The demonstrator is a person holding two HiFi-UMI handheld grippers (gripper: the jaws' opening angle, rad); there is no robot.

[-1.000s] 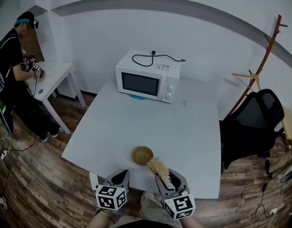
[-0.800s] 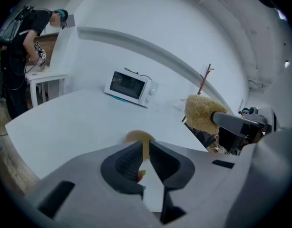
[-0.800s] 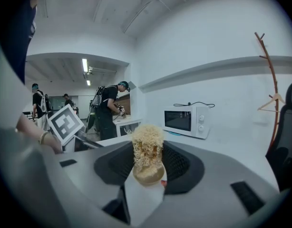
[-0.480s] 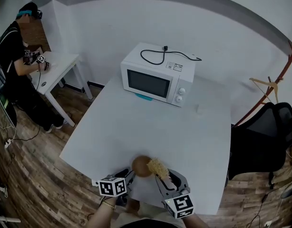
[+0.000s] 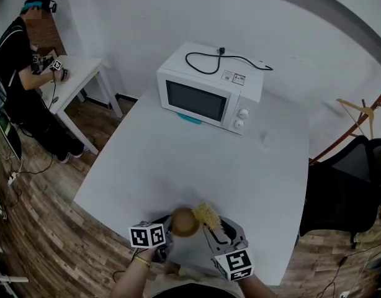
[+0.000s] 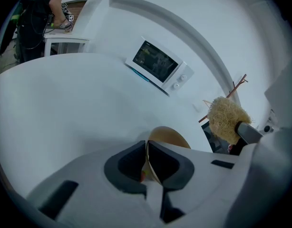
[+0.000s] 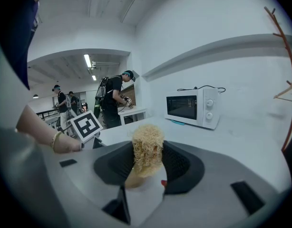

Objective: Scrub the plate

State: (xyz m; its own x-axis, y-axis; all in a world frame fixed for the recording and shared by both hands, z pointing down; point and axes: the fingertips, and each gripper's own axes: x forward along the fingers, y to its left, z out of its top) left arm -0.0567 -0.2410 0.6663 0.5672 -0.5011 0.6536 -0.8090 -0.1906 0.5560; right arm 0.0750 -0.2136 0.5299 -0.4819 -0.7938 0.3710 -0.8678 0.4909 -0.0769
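Forward of the microwave (image 5: 209,90) the tabletop (image 5: 178,160) lies open for passage. Only the plate (image 5: 185,222) and brush (image 5: 207,214) stand there, at the near edge, well apart from the microwave. Right of the microwave, off the tabletop, a chair (image 5: 355,185) blocks that side.

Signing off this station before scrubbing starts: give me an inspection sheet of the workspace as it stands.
Surface: white table, no spills seen.
Job's things: brown plate at the near edge; straw-headed brush just to its right.
Clutter: microwave at the far side, a teal item under its front.
Grippers: left gripper has just been closing its jaws, which pinch the plate's rim; right gripper is shut on the brush.
Cables: black cable lying loose on the microwave's top.
Surroundings: person at a second table on the left; black chair and wooden coat stand on the right.
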